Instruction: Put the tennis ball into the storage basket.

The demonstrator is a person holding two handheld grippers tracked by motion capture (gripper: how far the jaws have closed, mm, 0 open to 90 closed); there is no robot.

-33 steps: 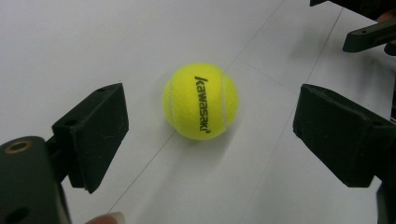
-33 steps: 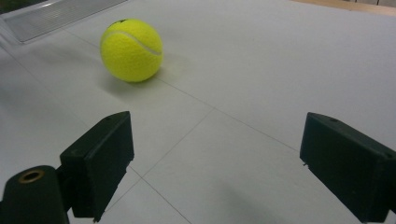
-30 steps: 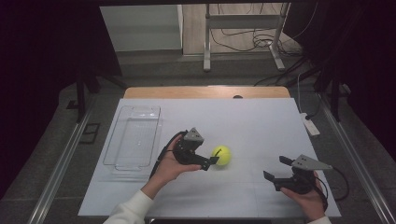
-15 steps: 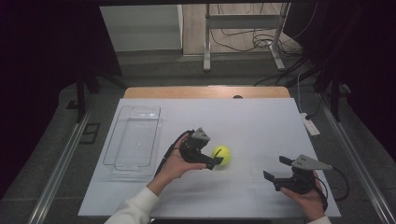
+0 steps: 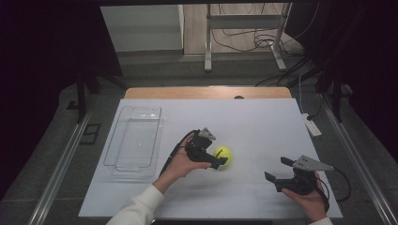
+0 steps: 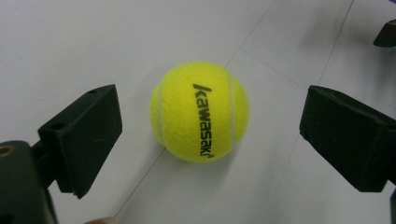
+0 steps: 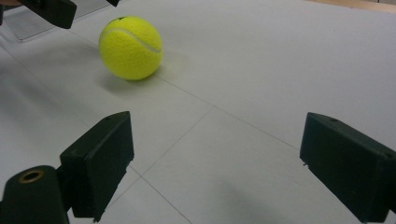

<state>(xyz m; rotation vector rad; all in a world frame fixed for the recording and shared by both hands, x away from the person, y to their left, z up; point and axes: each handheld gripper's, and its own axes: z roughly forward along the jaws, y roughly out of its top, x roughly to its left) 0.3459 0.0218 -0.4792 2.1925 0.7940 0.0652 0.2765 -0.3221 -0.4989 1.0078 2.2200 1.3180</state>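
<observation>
Yellow tennis ball on a white table, framed by the open left hand-held gripper; right hand-held gripper open and apart.

High view: the tennis ball (image 5: 222, 153) lies near the middle of the white table (image 5: 263, 122); the left hand-held gripper (image 5: 217, 161), held in the left hand (image 5: 180, 165), is at the ball's near-left side with its jaws apart. A clear plastic tray (image 5: 133, 140) lies to the left, a white power strip (image 5: 311, 125) at the right edge. The right hand-held gripper (image 5: 278, 169) sits well to the right, jaws spread, holding nothing.
Left gripper view: the ball (image 6: 200, 111), printed "kawasaki", rests on the table between the two black jaws, touching neither.
Right gripper view: the ball (image 7: 130, 47) lies well beyond the wide-open jaws, at upper left; tray corner (image 7: 28, 25) behind it.
</observation>
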